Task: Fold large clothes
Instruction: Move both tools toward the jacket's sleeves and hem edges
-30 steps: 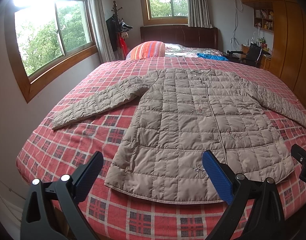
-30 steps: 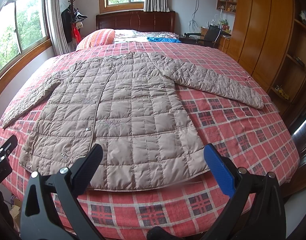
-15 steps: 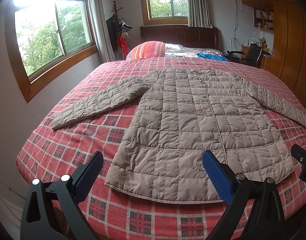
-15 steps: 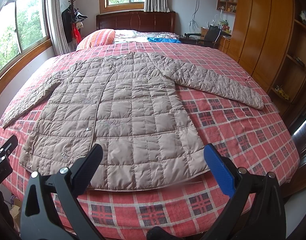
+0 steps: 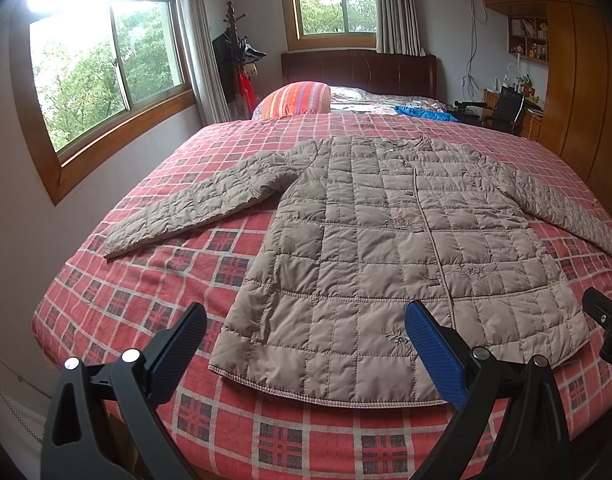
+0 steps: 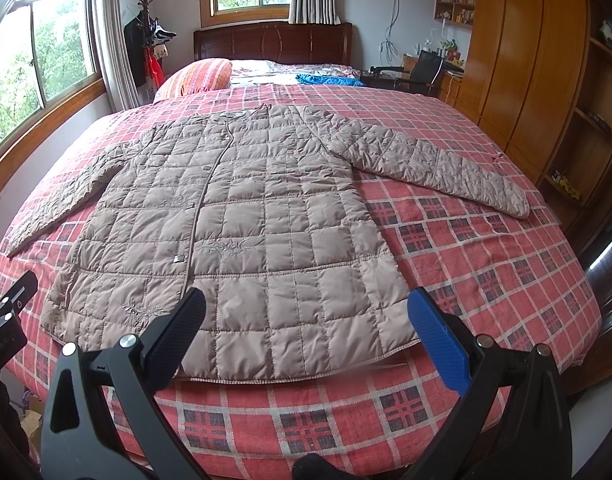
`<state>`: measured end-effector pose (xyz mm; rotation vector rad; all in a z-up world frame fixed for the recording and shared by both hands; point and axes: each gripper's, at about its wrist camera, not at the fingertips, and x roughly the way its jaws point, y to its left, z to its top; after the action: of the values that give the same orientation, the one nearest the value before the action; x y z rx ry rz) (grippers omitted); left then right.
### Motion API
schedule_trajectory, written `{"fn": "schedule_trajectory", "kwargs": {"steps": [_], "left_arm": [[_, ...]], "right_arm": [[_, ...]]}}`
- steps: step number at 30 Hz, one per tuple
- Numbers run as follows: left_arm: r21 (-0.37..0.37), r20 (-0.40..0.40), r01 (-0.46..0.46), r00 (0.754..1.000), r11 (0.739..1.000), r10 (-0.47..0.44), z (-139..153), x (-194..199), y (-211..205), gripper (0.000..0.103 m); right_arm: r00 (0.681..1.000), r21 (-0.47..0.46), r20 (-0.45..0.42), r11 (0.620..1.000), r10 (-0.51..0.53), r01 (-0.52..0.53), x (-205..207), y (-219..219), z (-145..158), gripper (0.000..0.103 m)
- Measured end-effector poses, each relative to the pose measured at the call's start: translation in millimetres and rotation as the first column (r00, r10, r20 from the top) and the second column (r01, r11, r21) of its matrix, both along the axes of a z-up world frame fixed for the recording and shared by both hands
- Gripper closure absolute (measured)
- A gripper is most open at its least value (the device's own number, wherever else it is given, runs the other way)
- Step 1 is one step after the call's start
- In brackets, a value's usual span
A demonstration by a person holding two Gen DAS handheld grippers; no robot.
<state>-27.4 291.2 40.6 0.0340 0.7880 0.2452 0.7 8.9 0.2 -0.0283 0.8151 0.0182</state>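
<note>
Jacket (image 5: 390, 248) lies flat, front up, sleeves spread on the bed (image 5: 145, 288), laid ready for folding; left gripper (image 5: 306, 344) and right gripper (image 6: 306, 340) hover at hem, jaws wide, empty.

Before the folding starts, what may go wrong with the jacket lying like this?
1. The jacket's hem lies close to the bed edge, so a pull toward the person may drag it off.
2. The padding looks thick and smooth; a shallow pinch by either open hand-held gripper may slip.
3. The sleeves spread wide, so folds may end uneven.
</note>
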Motion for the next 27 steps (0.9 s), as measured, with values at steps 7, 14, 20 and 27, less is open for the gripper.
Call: {"fn": "schedule_trajectory", "kwargs": {"steps": [7,14,20,27], "left_arm": [[-0.031,-0.016,0.019,1.000,0.999,-0.019,-8,5,-1,0.004],[-0.088,-0.057,0.069,0.996,0.994,-0.075,-19,30,-3,0.004],[-0.099,-0.052,0.170,0.983,0.981,-0.175,-21,82,-21,0.004],[-0.086,-0.095,0.261,0.958,0.961,-0.269,-18,173,-67,0.004]], "right_arm": [[1.000,0.016,-0.002,1.000,0.010,-0.010,4,4,-1,0.003],[0.993,0.135,-0.100,0.989,0.068,-0.055,37,-16,-20,0.003],[0.984,0.298,-0.170,0.955,0.058,-0.005,78,-82,-30,0.003],[0.973,0.270,-0.193,0.947,-0.126,0.176,142,-189,-34,0.003]]}}
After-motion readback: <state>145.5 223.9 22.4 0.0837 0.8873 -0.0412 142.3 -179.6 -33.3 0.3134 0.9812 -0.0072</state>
